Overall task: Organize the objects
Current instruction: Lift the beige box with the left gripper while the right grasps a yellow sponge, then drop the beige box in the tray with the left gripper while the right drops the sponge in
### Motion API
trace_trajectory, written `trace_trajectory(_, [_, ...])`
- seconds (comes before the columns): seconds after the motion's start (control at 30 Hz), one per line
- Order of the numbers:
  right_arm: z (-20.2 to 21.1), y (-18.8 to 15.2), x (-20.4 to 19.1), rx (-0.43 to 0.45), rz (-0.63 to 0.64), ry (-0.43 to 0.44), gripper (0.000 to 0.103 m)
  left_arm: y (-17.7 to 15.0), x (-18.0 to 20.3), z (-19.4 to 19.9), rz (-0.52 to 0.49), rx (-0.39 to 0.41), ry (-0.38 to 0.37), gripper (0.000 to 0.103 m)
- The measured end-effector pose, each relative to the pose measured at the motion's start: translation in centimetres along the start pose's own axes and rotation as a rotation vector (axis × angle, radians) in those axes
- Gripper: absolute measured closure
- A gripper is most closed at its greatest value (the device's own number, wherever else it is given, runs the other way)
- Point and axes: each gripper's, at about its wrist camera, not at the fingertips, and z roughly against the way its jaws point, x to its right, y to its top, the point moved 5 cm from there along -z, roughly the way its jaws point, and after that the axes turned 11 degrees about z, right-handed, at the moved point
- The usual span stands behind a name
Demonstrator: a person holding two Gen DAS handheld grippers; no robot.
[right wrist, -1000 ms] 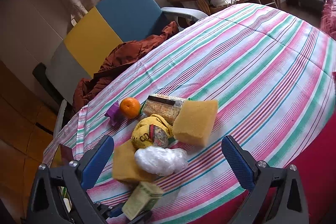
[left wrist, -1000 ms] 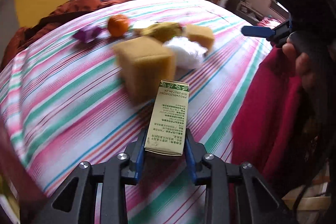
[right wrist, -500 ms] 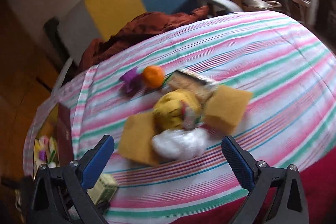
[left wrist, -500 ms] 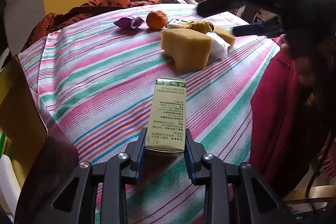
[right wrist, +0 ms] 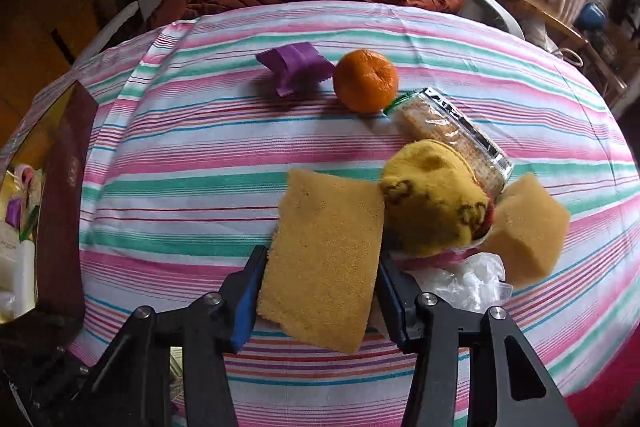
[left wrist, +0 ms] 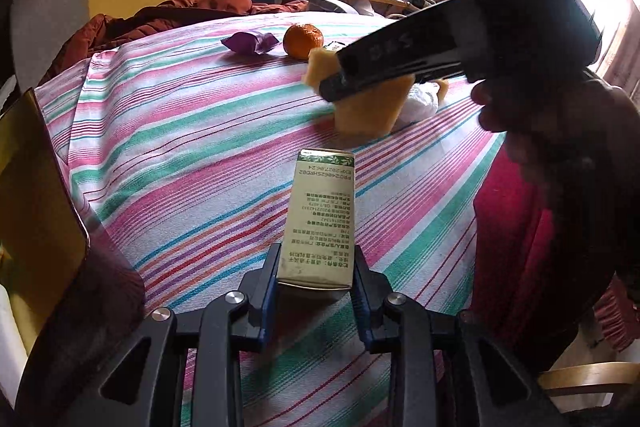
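In the left wrist view my left gripper (left wrist: pixel 316 279) is shut on the near end of a cream and green carton (left wrist: pixel 322 215), which points away from me above the striped cloth (left wrist: pixel 180 155). A flat yellow sponge (right wrist: pixel 324 259) lies between the blue pads of my right gripper (right wrist: pixel 322 287). Its jaws are closing, and both pads touch the sponge's sides. From the left wrist that same sponge (left wrist: pixel 368 111) shows under the right tool, held by a hand (left wrist: pixel 540 131).
Behind the sponge lie a yellow cloth bundle (right wrist: pixel 432 203), a second sponge (right wrist: pixel 528 227), a clear plastic bag (right wrist: pixel 464 279), a cracker packet (right wrist: pixel 452 131), an orange (right wrist: pixel 366 81) and a purple wrapper (right wrist: pixel 294 69). A dark red box (right wrist: pixel 60 187) holding several items stands at the left edge.
My right gripper came down and forward onto the flat sponge, rolled level, and its wide jaws closed in on it. The left gripper swung a little with the carton, then held still.
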Motion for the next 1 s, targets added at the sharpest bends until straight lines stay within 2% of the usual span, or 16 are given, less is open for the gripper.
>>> trace_trajectory(0.17, [2.3, 0.0, -0.4, 0.072, -0.014, 0.024, 0.052, 0.1, -0.1, 0.7, 0.004, 0.0, 0.009, 0.073])
trace_trajectory(0.43, [5.4, 0.2, -2.8, 0.145, -0.003, 0.078, 0.052, 1.0, -1.5, 5.5, 0.046, 0.096, 0.036, 0.073])
trace_trajectory(0.57, [6.6, 0.7, -5.4, 0.175, 0.043, 0.11, 0.052, 1.6, -4.3, 8.2, 0.138, 0.146, 0.064, 0.073])
trace_trajectory(0.73, [7.2, 1.7, -9.5, 0.198, 0.113, 0.161, 0.052, 2.0, -9.0, 12.6, 0.267, 0.237, 0.133, 0.073])
trace_trajectory(1.0, [7.2, 2.7, -17.8, 0.2, 0.257, 0.265, 0.052, 2.5, -17.3, 15.4, 0.453, 0.299, 0.247, 0.073])
